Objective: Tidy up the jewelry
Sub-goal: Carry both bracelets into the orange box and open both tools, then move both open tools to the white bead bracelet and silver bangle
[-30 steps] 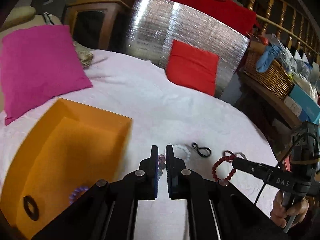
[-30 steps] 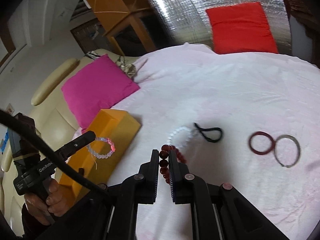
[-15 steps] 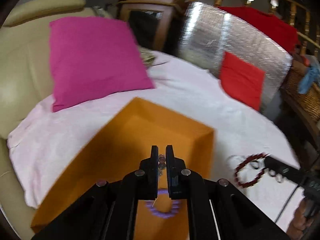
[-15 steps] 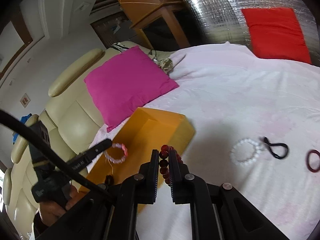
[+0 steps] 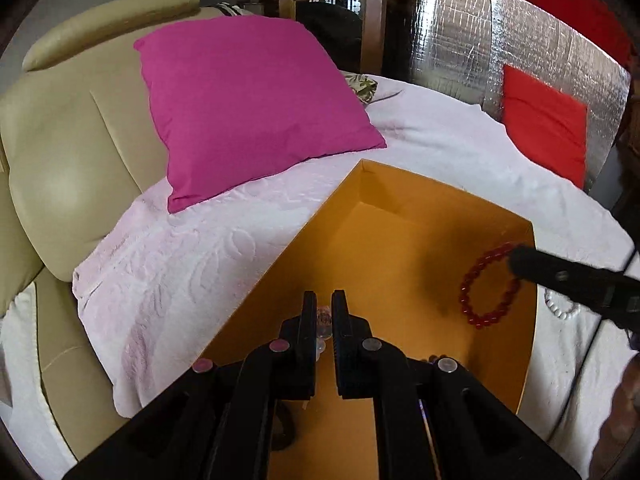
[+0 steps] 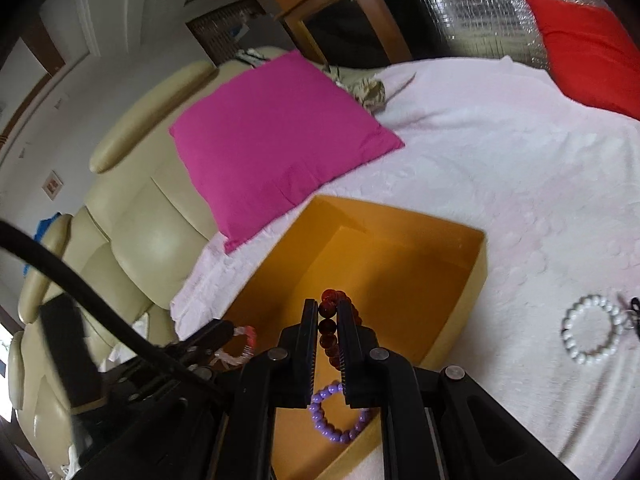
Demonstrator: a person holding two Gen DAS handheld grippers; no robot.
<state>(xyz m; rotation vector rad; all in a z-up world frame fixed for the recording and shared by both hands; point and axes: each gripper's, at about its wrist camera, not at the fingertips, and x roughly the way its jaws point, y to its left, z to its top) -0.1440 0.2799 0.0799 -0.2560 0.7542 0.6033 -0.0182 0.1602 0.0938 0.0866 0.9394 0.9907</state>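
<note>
An open orange box [image 5: 400,248] [image 6: 400,264] lies on the pale pink bedspread. My left gripper [image 5: 323,304] hangs over the box's near left part, shut on a clear bead bracelet [image 5: 322,318] that also shows in the right wrist view as the clear and pink bracelet [image 6: 240,344]. My right gripper [image 6: 329,312] is over the box, shut on a dark red bead bracelet [image 6: 329,322] [image 5: 486,288] that dangles above the box floor. A purple bead bracelet [image 6: 338,416] rests inside the box. A white bead bracelet [image 6: 592,332] lies on the spread right of the box.
A magenta cushion [image 5: 248,104] leans on the cream headboard [image 5: 72,152] behind the box. A red cushion [image 5: 544,120] stands against a silver foil panel [image 5: 480,48] at the far right. A black looped band [image 6: 634,316] lies beside the white bracelet.
Both grippers swung left from the loose jewelry on the spread to above the orange box, each keeping its bracelet. The box now fills the lower middle of both views.
</note>
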